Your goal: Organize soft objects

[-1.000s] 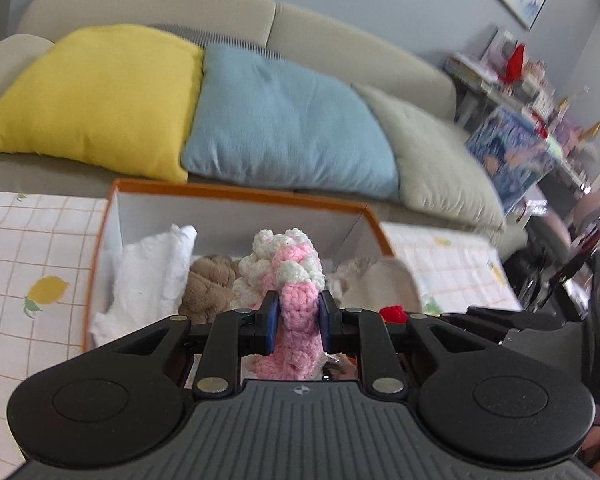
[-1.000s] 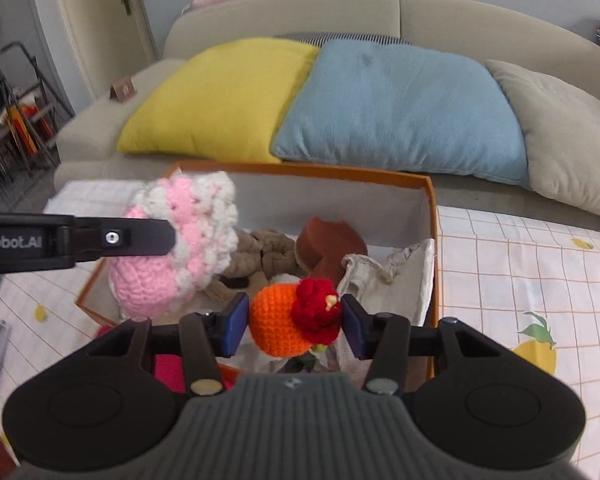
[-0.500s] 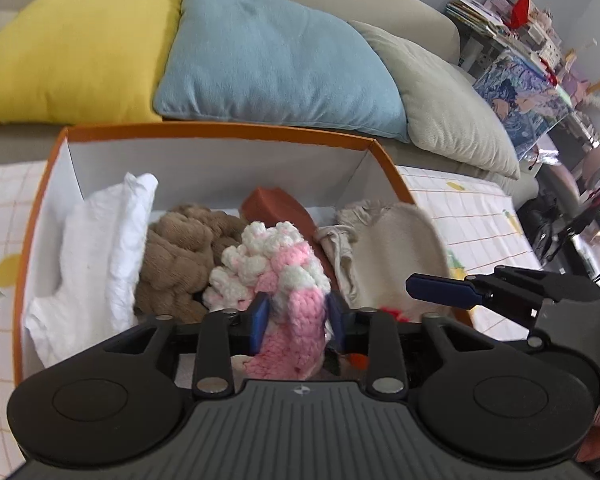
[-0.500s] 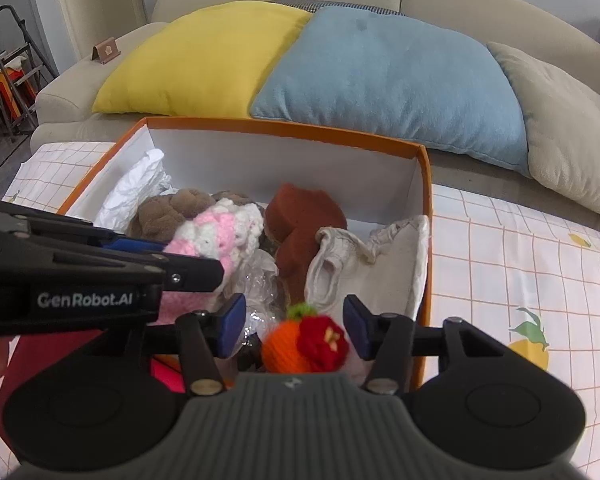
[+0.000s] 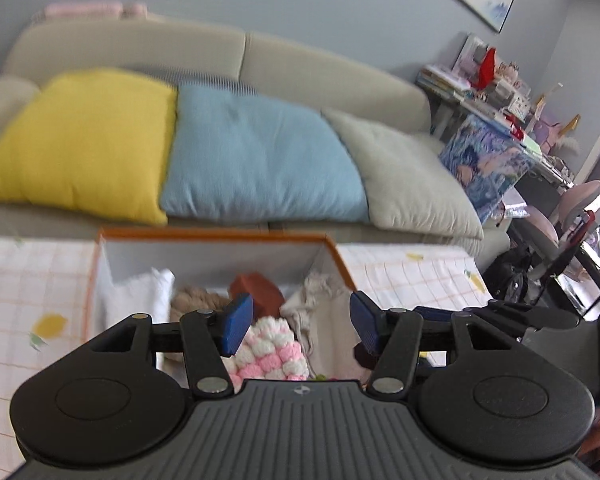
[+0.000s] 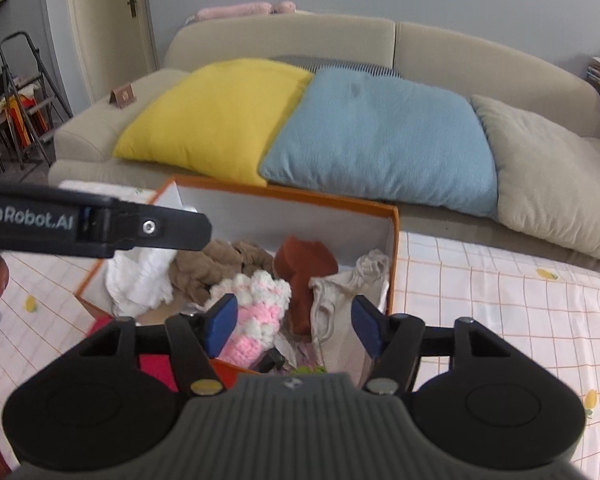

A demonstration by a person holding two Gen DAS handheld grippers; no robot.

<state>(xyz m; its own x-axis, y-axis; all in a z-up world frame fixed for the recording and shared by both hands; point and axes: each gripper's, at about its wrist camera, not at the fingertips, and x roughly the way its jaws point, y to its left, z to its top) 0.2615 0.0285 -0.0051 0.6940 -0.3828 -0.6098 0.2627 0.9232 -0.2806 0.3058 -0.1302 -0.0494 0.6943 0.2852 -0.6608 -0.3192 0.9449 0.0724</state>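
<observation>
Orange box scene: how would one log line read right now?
left tool: open, just released | right tool: open, just released | pink-white crochet toy: in orange box

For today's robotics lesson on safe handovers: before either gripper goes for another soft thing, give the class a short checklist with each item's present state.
1. Left gripper open, jaws just opened, nothing between them: ok.
2. Right gripper open, jaws just opened, nothing held: ok.
3. Pink-and-white crochet piece lying inside the orange box: ok.
4. Orange crochet ball in the box: cannot tell, only a green scrap shows behind the gripper body.
5. Grippers clear of each other: ok in the right wrist view.
</observation>
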